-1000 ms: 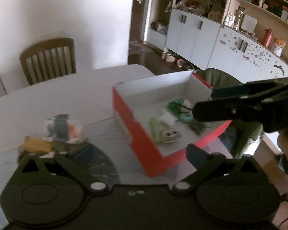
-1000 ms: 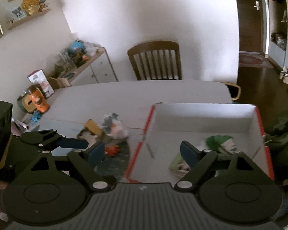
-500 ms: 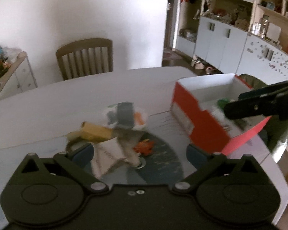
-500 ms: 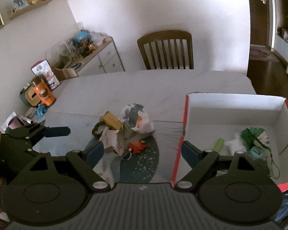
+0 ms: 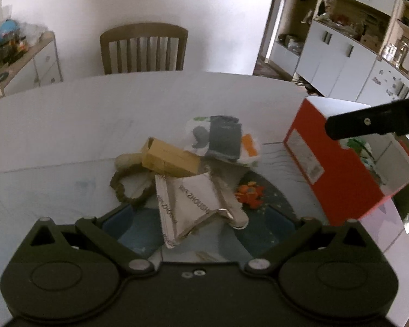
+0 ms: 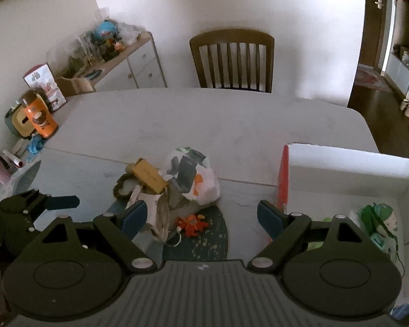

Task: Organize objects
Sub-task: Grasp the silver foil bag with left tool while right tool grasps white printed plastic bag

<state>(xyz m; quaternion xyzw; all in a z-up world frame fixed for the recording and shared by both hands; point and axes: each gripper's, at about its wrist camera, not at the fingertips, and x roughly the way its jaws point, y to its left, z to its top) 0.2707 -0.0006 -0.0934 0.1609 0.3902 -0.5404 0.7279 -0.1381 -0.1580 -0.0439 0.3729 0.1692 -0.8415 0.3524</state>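
Observation:
A small pile lies on the white table: a tan box [image 5: 169,158], a printed plastic bag [image 5: 223,141], a silver foil packet [image 5: 188,204], a brown fabric ring [image 5: 128,188] and an orange toy [image 5: 249,192]. My left gripper [image 5: 199,220] is open just before the pile, with the packet's near end between its blue pads but untouched. My right gripper [image 6: 201,216] is open too, above the orange toy [image 6: 191,223] and beside the packet [image 6: 158,212]. The red box [image 6: 282,179] to the right holds green items [image 6: 379,218].
A dark round mat [image 6: 212,234] lies under the pile. A wooden chair [image 6: 231,60] stands at the table's far side. An orange flask [image 6: 39,117] and clutter crowd the left end. A sideboard [image 6: 139,62] and white cabinets [image 5: 340,62] line the walls.
Both grippers have swung left and come lower, away from the red box; the pile now sits centred in front of them. Both stayed open.

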